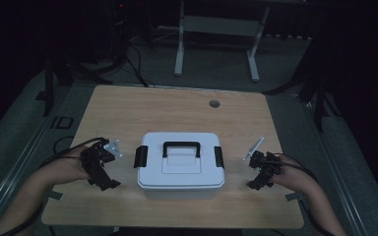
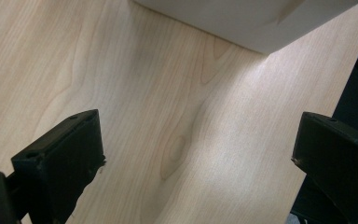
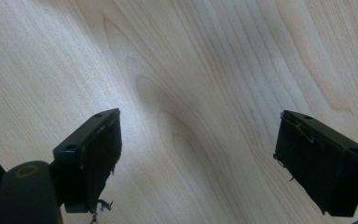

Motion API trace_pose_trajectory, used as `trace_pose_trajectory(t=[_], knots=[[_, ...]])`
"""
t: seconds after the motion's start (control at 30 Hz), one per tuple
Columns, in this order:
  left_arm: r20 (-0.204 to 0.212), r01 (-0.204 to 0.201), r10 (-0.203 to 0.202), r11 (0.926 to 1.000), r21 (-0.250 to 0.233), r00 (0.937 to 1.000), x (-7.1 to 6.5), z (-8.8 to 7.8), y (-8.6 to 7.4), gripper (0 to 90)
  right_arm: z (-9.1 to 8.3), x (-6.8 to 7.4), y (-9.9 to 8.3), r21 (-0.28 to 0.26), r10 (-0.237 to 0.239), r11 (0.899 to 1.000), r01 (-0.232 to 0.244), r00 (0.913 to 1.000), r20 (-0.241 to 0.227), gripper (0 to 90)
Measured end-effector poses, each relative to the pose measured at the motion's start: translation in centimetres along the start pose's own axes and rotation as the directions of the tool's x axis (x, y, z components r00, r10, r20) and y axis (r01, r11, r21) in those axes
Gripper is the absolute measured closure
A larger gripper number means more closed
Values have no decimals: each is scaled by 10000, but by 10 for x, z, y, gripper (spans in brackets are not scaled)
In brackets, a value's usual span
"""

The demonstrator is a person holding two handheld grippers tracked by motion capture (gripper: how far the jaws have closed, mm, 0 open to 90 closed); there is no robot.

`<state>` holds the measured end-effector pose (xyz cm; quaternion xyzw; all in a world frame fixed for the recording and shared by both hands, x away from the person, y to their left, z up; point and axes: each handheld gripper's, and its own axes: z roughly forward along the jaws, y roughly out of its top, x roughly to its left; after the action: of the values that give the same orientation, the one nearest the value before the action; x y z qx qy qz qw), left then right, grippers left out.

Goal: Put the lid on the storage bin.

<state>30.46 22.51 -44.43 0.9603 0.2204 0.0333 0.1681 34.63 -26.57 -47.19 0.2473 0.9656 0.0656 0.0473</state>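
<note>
L gripper (image 1: 109, 184) sits at the near-left of the table (image 1: 128, 108), jaws wide apart w/ nothing between them. In the left gripper view only bare wood grain lies between the jaws, and a white corner of the box (image 2: 242, 18) shows at the top, apart from both jaws. The person's left hand (image 1: 71, 169) wraps the gripper body; forearm comes in from the bottom-left corner. Cable loops off to the left.

R gripper (image 1: 254, 184) is at the near-right, jaws also spread, empty. In the right gripper view there's just wood between the jaws, which have frayed bits on their pads. The right hand (image 1: 288, 172) holds it, forearm entering bottom-right. Grey plates stand on top of both grippers.

Between the two grippers, near the table's front edge, stands the white storage box (image 1: 181, 167): lid on, black carry handle (image 1: 181, 147) lying flat on top, black latches on the L end (image 1: 141, 156) and R end (image 1: 219, 157). Each gripper is beside the box, not touching it.

Farther back, a round grommet (image 1: 214, 103) sits in the tabletop near the far edge. Beyond the table: dark floor, cables, white legs of a desk frame (image 1: 216, 29).
</note>
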Motion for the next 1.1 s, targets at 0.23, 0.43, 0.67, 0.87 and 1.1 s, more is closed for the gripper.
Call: trace_pose_trajectory(t=[0.23,0.43,0.67,0.87,1.1], knots=[[59,78,-79,9999,118,10000,-1,12,-15,15,1,-1,-4,-33,83,10000,-83,10000,-3,142],[177,305,-306,9995,74,9994,-1,21,-25,15,2,-1,-6,-92,138,9999,-138,9999,-31,142],[441,520,-522,9986,55,9977,-4,37,-39,15,2,-2,-11,-252,254,9994,-254,9997,4,142],[452,619,-628,9979,202,9970,-5,45,-48,15,5,-3,-14,-286,383,9989,-385,9992,-62,142],[517,853,-856,9963,87,9950,-6,48,-53,15,5,-2,-15,-329,377,9987,-380,9993,-84,142]])
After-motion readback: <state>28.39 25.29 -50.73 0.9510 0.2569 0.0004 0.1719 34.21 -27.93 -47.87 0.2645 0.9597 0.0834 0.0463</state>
